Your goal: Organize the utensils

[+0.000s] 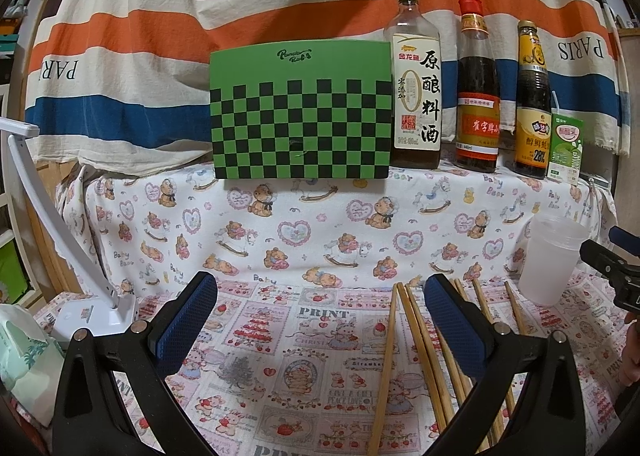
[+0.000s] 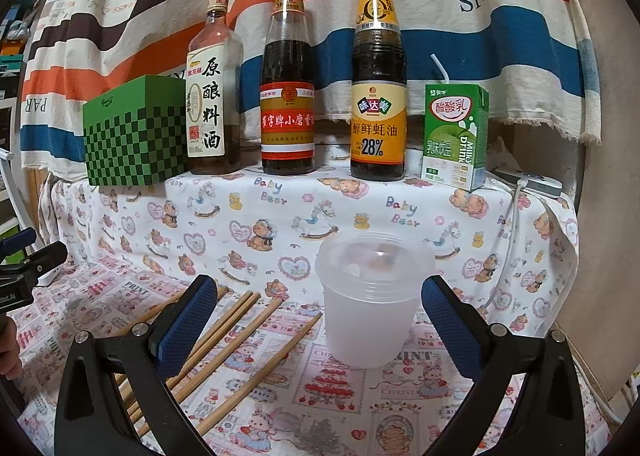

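The wooden chopsticks (image 1: 424,360) lie loose in a fan on the printed cloth (image 1: 280,336), tips pointing toward the shelf w/ the green checkered box (image 1: 302,111) and sauce bottles (image 2: 288,87). The translucent plastic cup (image 2: 374,296) stands upright near them, to their right, empty as far as the right wrist view shows.

The left gripper (image 1: 320,320) hangs above the cloth, fingers wide apart, nothing between them; its right finger (image 1: 456,328) sits over the chopstick fan. The right gripper (image 2: 320,320) also has fingers spread and holds nothing, w/ the cup roughly centred ahead of it.

Judged step: first pick, nothing yet in the cup. To do it well, the left gripper should prob. shift right so one stick, e.g. the outlying one at the fan's left edge, lies between the pads, then close across its width near mid-length so it won't pivot. The right could steady the cup, since a light cup tips easily when a stick drops in at an angle.
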Demonstrator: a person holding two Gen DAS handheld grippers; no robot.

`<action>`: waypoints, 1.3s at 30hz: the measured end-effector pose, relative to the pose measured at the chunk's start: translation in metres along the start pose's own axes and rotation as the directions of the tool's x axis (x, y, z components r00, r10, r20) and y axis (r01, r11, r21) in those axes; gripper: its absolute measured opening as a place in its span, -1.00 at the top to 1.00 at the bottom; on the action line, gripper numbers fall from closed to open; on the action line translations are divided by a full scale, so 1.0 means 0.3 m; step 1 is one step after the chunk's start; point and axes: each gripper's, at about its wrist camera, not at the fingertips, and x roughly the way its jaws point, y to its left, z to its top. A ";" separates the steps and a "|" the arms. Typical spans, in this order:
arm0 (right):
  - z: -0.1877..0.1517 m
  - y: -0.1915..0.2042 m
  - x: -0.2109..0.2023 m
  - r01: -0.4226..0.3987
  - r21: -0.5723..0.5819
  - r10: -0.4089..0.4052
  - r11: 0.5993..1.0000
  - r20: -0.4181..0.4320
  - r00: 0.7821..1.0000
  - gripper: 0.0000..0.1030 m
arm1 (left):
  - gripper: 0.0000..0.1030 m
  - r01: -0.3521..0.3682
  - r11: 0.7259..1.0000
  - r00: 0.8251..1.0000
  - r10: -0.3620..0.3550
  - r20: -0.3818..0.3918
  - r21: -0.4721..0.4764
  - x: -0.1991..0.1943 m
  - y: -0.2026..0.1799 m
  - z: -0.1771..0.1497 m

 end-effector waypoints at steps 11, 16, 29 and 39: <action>0.001 0.000 -0.007 0.012 -0.001 -0.012 1.000 0.004 1.000 -1.00 | -0.99 0.004 1.000 1.000 -0.004 0.000 0.002 -0.002 -0.006 -0.004; 0.001 0.008 -0.021 0.013 -0.012 -0.013 1.000 0.019 1.000 -1.00 | -0.99 -0.015 1.000 1.000 0.015 0.006 -0.016 -0.007 0.010 -0.008; 0.020 0.043 -0.080 0.044 -0.064 -0.039 0.997 0.082 0.996 -1.00 | -0.99 -0.007 1.000 1.000 0.007 0.004 0.000 -0.004 0.001 -0.009; 0.068 0.023 -0.139 0.026 -0.005 -0.025 1.000 0.085 0.996 -0.92 | -0.99 -0.035 0.999 0.998 0.036 0.046 -0.027 -0.042 -0.004 -0.011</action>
